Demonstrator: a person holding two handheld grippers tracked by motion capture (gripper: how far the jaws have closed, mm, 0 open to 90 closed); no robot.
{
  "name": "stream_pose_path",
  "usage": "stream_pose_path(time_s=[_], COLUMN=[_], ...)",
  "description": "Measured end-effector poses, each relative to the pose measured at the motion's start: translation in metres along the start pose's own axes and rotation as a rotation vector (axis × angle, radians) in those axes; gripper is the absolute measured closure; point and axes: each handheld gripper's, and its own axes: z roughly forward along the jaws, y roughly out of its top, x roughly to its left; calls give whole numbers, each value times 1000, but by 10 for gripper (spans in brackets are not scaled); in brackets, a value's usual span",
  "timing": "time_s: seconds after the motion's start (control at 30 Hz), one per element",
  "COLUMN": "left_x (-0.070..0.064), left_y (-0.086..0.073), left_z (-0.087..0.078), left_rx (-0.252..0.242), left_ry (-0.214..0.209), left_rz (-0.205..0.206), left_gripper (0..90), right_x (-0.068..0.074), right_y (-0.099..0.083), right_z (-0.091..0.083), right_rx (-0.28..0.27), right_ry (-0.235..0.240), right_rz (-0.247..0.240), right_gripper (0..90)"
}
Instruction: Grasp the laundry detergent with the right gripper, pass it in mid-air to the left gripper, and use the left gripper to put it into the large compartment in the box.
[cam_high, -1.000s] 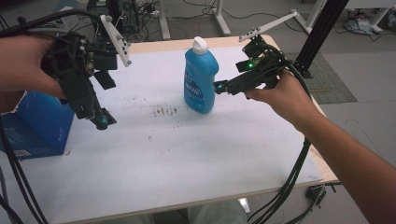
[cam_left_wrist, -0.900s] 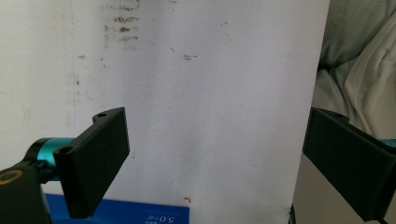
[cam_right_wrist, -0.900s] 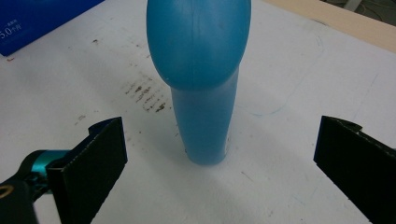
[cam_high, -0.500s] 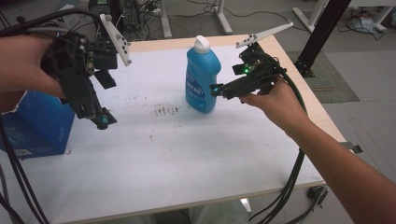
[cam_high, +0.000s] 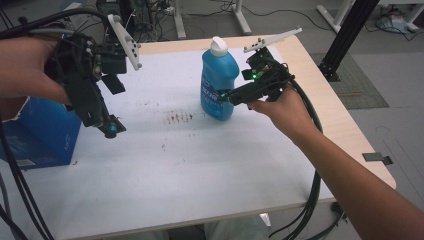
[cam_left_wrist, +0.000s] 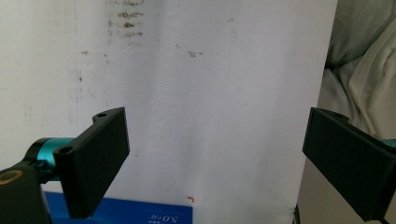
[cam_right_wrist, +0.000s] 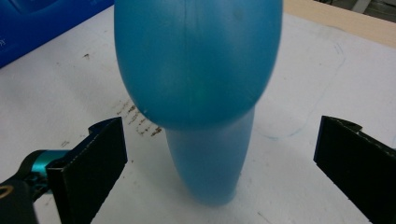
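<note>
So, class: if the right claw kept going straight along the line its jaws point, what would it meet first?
Most likely the blue bottle: it stands upright between the right claw's open jaws, directly ahead and close, though the exact gap is unclear.

A white mat (cam_high: 200, 165) covers the pale wooden desk (cam_high: 345, 135). Beyond it, grey floor (cam_high: 395, 75), a black post (cam_high: 345, 40), white furniture legs (cam_high: 240, 17) and tangled cables (cam_high: 165, 15).

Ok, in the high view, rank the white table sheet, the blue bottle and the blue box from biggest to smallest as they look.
1. white table sheet
2. blue box, though partly hidden by the arm and cut off by the frame edge
3. blue bottle, close to the box, so unsure
</note>
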Motion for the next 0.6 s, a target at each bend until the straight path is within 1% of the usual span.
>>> stream_pose_path(time_s=[0.13, 0.23, 0.33, 0.6], left_x=[1, 1, 2, 3], left_y=[0, -1, -2, -2], left_z=[1, 1, 1, 2], left_rx=[3, 1, -2, -3], left_ry=[-1, -2, 0, -4], left_rz=[1, 0, -6, -1], left_gripper=[73, 73, 73, 73], right_x=[0, 1, 1, 1], right_y=[1, 1, 1, 0], right_z=[8, 13, 16, 24], right_rx=[-17, -19, -29, -51], right_ry=[2, 1, 1, -2], right_rz=[-1, 4, -7, 2], right_gripper=[19, 19, 19, 19])
